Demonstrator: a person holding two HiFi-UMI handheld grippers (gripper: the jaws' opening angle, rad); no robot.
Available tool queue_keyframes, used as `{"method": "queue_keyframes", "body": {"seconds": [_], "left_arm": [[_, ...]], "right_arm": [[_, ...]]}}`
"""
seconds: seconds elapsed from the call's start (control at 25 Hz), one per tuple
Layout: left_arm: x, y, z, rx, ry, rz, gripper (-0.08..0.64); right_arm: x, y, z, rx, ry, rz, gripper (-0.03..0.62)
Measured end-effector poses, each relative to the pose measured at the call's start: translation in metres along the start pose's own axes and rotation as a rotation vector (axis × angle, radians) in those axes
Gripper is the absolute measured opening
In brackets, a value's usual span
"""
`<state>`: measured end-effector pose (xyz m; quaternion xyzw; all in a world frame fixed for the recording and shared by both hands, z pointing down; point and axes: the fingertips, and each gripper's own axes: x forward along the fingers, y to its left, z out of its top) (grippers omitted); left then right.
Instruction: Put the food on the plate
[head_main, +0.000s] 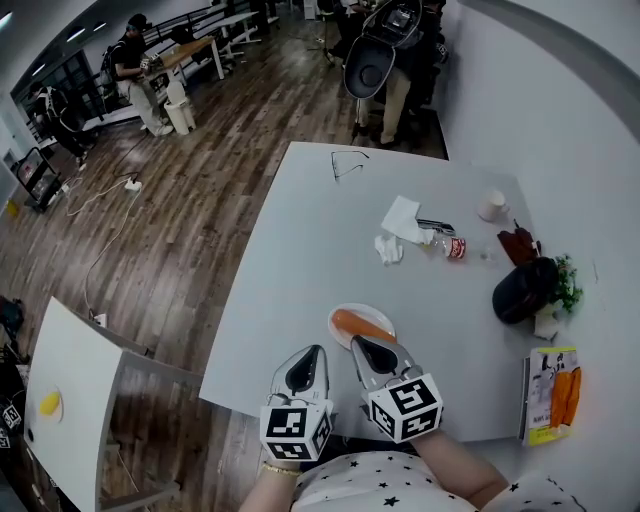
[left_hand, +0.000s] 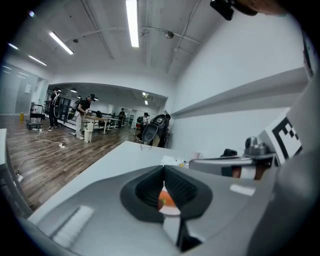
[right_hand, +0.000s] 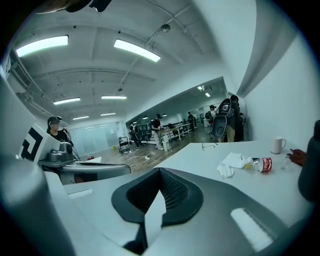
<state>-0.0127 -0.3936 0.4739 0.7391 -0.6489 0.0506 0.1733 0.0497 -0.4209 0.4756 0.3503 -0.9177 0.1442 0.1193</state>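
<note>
Grey-jawed, the left gripper (head_main: 308, 366) hangs at the table's (head_main: 300, 260) near edge, jaws pressed together on nothing. At its one o'clock the white plate (head_main: 372, 311) already carries the orange food (head_main: 352, 322), so placing looks finished; the next move is probably just backing away. Right gripper (head_main: 371, 352), also closed and empty, hovers at the plate's five o'clock rim. Open tabletop lies at twelve o'clock; the cola can (head_main: 455, 248) stands well apart.

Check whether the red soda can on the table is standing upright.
No, the soda can lies on its side on the table, next to the crumpled tissue.
</note>
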Motion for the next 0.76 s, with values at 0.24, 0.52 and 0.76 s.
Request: {"method": "queue_keyframes", "body": {"seconds": [0.24,0.52,0.76], "left_arm": [[-0.003,-0.001,0.003,0.005,0.002,-0.002,0.008],[-0.007,0.001,0.004,0.024,0.002,0.002,0.008],[-0.004,0.001,0.009,-0.010,-0.015,0.005,0.008]], "right_arm": [[-0.003,-0.001,0.007,0.002,-0.019,-0.010,-0.002],[-0.004,0.015,0.013,-0.022,-0.046,0.013,-0.002],[-0.006,0.018,0.015,-0.045,-0.033,0.022,-0.002]]}}
